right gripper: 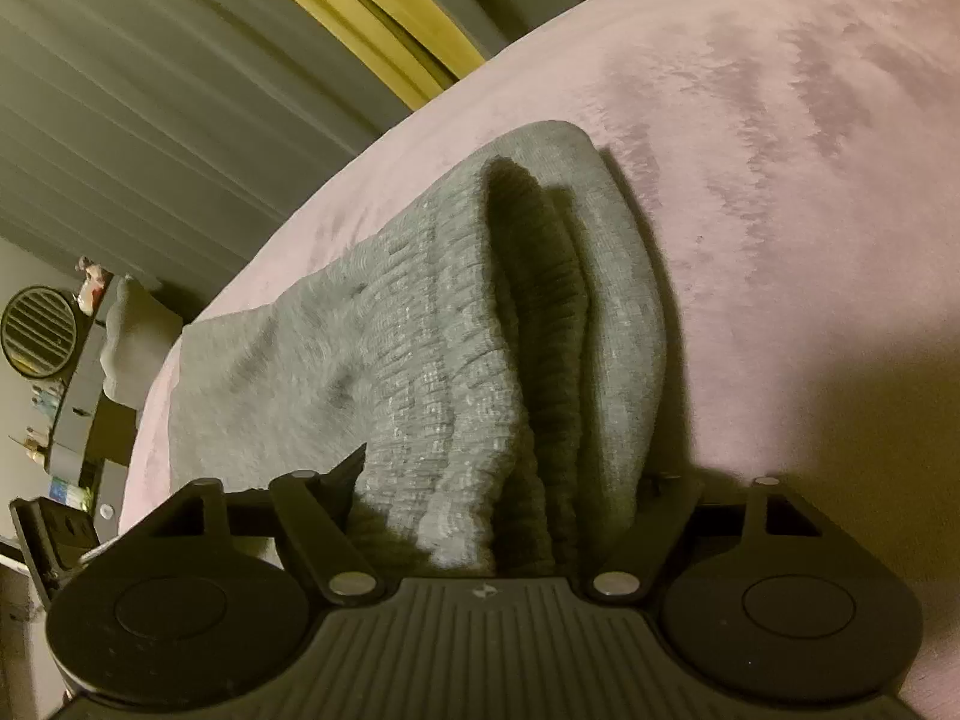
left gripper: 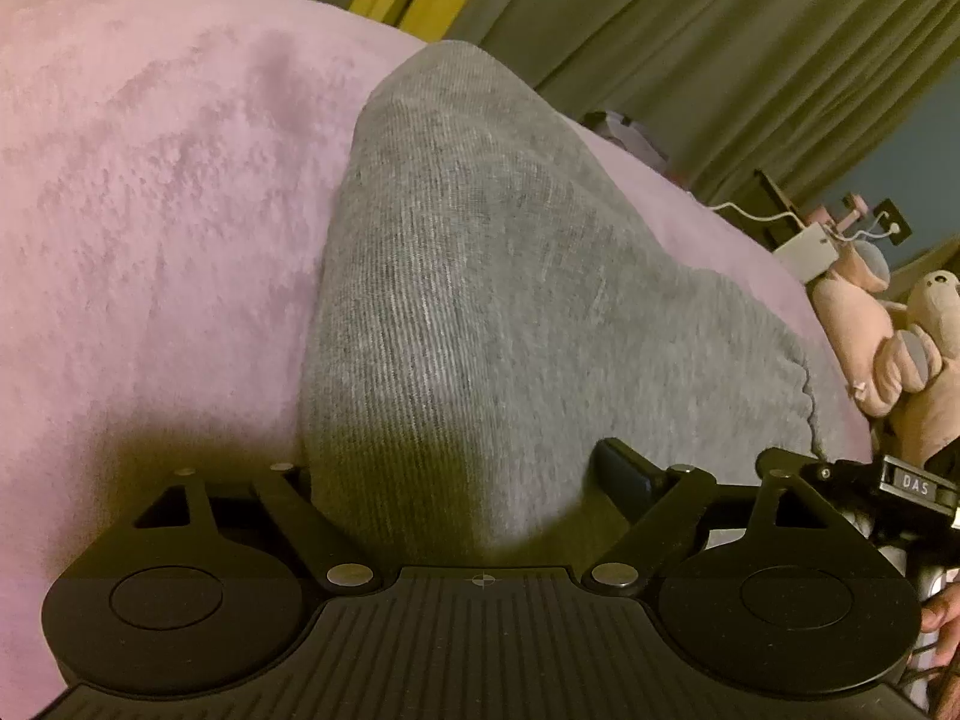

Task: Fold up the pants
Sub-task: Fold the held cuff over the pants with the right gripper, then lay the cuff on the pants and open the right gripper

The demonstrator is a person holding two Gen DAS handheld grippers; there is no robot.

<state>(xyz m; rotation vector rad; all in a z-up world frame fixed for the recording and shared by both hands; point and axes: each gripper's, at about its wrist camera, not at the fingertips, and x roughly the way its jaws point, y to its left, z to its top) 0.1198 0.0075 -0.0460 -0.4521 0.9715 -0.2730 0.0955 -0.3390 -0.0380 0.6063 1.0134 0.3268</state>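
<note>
Grey knit pants point(left gripper: 480, 276), mid-fold, on a pink plush bed cover point(left gripper: 150, 180).

Both tools hold fabric: the left gripper point(left gripper: 456, 480) has a smooth doubled edge bunched between its spread fingers, and the right gripper point(right gripper: 510, 492) holds the ribbed waistband, layers already stacked. Whether either pinches firmly cannot be told. Judged partly folded, with at least one further fold and flattening left. Room: grey curtains point(right gripper: 150, 120), yellow frame point(right gripper: 372, 18), soft toys point(left gripper: 888, 336) beside the bed.
</note>
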